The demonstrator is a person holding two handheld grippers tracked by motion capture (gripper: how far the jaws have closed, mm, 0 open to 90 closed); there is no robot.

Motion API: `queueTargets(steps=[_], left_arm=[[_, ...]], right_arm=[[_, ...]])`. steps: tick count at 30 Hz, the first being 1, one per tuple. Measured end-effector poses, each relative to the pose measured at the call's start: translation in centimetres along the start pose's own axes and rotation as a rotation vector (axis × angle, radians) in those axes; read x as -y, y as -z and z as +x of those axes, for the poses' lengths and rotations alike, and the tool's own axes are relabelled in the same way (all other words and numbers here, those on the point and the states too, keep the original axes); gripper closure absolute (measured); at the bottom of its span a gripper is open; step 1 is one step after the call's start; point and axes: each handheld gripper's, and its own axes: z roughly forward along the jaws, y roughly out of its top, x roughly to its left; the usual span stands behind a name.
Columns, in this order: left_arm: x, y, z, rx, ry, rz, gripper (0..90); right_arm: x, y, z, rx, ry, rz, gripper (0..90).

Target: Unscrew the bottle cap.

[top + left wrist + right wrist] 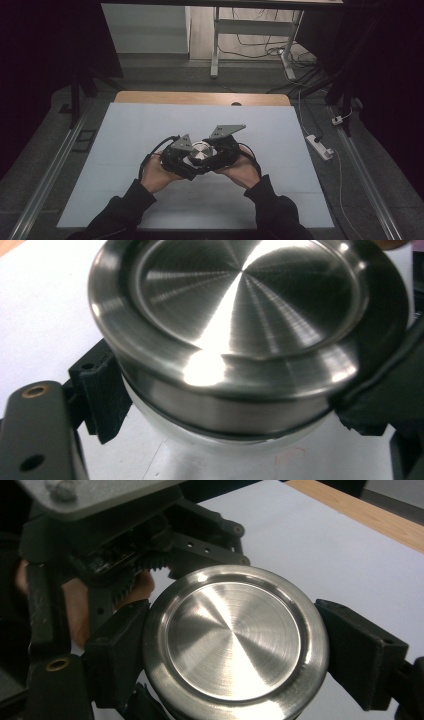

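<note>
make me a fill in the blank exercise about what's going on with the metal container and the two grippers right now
1. The round container's lid is made of shiny ____.
2. The right gripper has its jaws closed on the ____ of the container.
3. The left gripper clamps the container just ____ the lid.
4. The work goes on above a ____ mat that covers the wooden table.

Missing words: metal; lid; below; white
</note>
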Motion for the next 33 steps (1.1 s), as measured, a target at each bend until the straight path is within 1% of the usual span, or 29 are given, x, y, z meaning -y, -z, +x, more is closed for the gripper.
queueTargets(steps=[2, 6, 7, 12, 13, 14, 16, 17, 18, 19, 20, 22, 24, 26, 27, 29, 30, 33], left_arm=[[0.1, 0.0, 0.0, 0.028, -0.006, -0.012, 15.7], [0.0, -0.1, -0.1, 0.057, -0.017, -0.014, 15.7], [0.0, -0.2, -0.1, 0.064, -0.021, -0.012, 15.7], [0.0, -0.3, -0.4, 0.103, -0.068, 0.0, 15.7], [0.0, -0.3, -0.4, 0.11, -0.084, 0.006, 15.6], [0.0, -0.4, -0.5, 0.113, -0.088, 0.006, 15.7], [0.0, -0.4, -0.6, 0.116, -0.095, 0.005, 15.7], [0.0, -0.3, -0.6, 0.114, -0.093, 0.0, 15.6], [-0.1, -0.2, -0.6, 0.108, -0.089, -0.004, 15.7], [-0.1, -0.2, -0.6, 0.102, -0.087, -0.007, 15.7], [-0.1, -0.1, -0.6, 0.095, -0.076, -0.013, 15.7], [-0.1, 0.1, -0.4, 0.075, -0.063, -0.016, 15.7], [-0.1, 0.2, -0.3, 0.049, -0.053, -0.013, 15.7], [0.0, 0.2, -0.1, 0.028, -0.029, -0.013, 15.7], [0.0, 0.2, -0.1, 0.016, -0.015, -0.016, 15.7], [0.0, 0.2, 0.0, -0.011, -0.003, -0.002, 15.7], [0.0, 0.2, 0.0, -0.022, 0.013, -0.005, 15.7], [0.0, 0.2, 0.1, -0.04, 0.031, -0.008, 15.7]], right_arm=[[0.1, 0.2, -0.3, -0.041, 0.024, 0.0, 18.0], [0.2, 0.4, -1.0, -0.124, 0.064, 0.005, 17.9], [0.3, 0.5, -1.2, -0.147, 0.067, 0.005, 18.0], [0.6, 0.5, -2.1, -0.27, 0.116, 0.012, 17.9], [0.6, 0.5, -2.3, -0.288, 0.133, 0.019, 17.9], [0.7, 0.6, -2.3, -0.305, 0.151, 0.022, 17.8], [0.8, 0.6, -2.3, -0.321, 0.16, 0.02, 17.4], [0.8, 0.7, -2.3, -0.315, 0.151, 0.015, 14.8], [0.8, 0.8, -2.2, -0.307, 0.134, 0.01, 8.9], [0.7, 0.9, -2.2, -0.287, 0.109, 0.002, 6.5], [0.6, 1.1, -2.2, -0.277, 0.097, -0.005, 5.6], [0.3, 1.7, -2.2, -0.225, 0.076, -0.022, 2.0], [0.0, 2.2, -2.0, -0.156, 0.054, -0.032, 1.5], [-0.3, 2.5, -1.6, -0.096, 0.032, -0.041, 1.5], [-0.4, 2.5, -1.5, -0.069, 0.022, -0.043, 1.9], [-0.6, 2.4, -1.0, -0.013, 0.005, -0.035, 3.1], [-0.6, 2.2, -0.8, -0.002, 0.003, -0.034, 3.9], [-0.6, 1.7, -0.3, 0.023, -0.022, -0.024, 4.5]])
